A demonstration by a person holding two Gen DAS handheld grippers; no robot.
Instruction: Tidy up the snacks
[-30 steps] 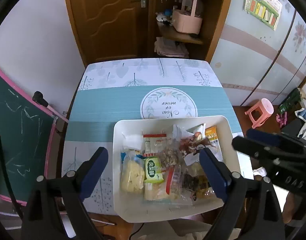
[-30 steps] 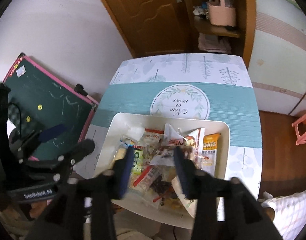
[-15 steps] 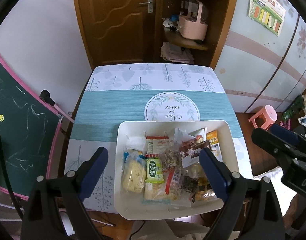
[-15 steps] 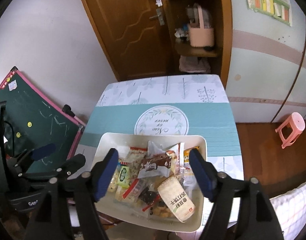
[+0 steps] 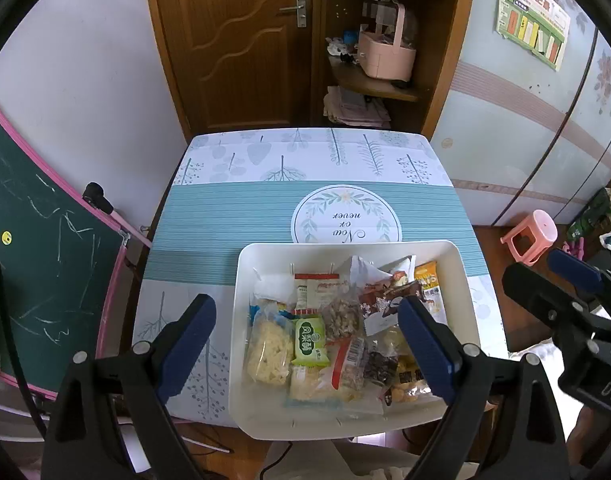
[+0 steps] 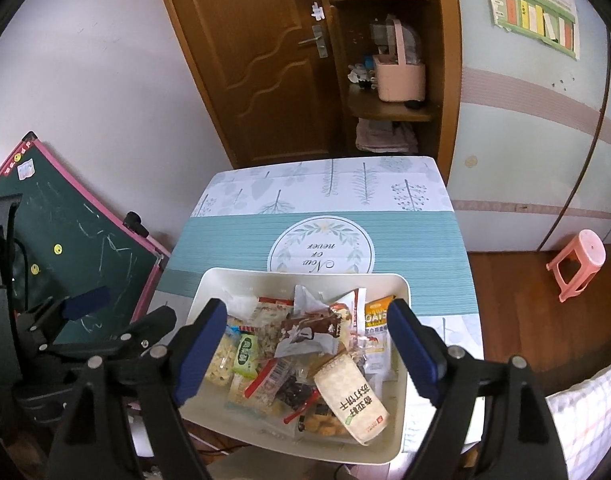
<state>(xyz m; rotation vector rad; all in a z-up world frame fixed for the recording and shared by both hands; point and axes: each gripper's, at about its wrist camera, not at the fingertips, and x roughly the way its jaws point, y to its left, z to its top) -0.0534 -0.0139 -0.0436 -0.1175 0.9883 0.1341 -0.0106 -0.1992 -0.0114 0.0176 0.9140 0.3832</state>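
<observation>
A: Where are the snacks (image 5: 337,332)?
B: Heaped in the white bin (image 5: 241,320) at the counter's (image 5: 225,216) near edge; no packet lies on the cloth.
A: And the fingers?
B: Left gripper (image 5: 305,344) and right gripper (image 6: 307,346) hover wide apart, empty. Gathered, or awaiting sorting: either fits

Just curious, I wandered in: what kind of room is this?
Most likely a room in a family home. A wooden door stands beside corner shelves of household clutter, a child's chalkboard leans on the wall, and a small pink plastic stool stands on the wood floor.
</observation>
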